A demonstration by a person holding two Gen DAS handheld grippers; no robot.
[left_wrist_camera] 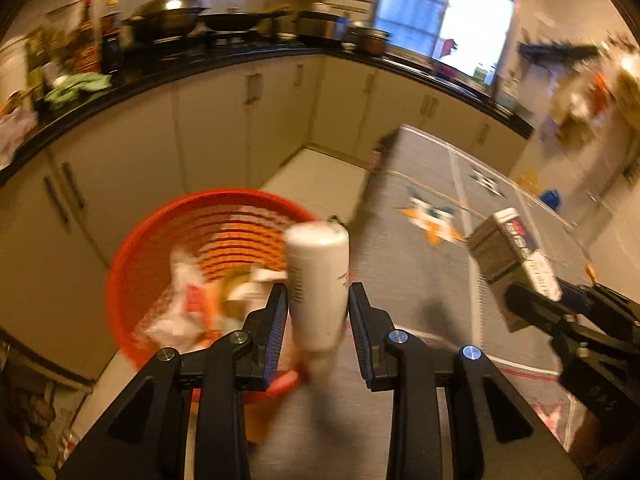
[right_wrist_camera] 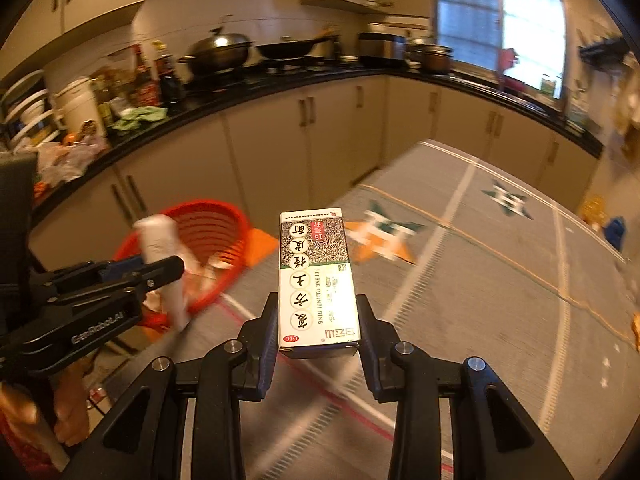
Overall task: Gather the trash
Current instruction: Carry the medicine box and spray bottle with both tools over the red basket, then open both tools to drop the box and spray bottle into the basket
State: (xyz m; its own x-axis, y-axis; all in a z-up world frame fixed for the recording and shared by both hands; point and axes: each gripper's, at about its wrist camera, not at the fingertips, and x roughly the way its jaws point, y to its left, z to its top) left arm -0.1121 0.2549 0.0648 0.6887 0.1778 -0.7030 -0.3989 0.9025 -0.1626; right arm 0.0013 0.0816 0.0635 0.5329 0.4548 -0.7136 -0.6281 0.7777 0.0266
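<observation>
Here the left gripper (left_wrist_camera: 318, 300) clamps a white bottle (left_wrist_camera: 318, 280) above the red basket (left_wrist_camera: 132, 256) at eight o'clock, the right gripper (right_wrist_camera: 318, 320) pinches a medicine box (right_wrist_camera: 318, 280), and either could miss the rim if released early.

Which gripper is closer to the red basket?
Left. The left gripper, holding a white bottle, is right at the red basket's near rim. The right gripper, holding a box, is farther off over the grey tablecloth.
</observation>
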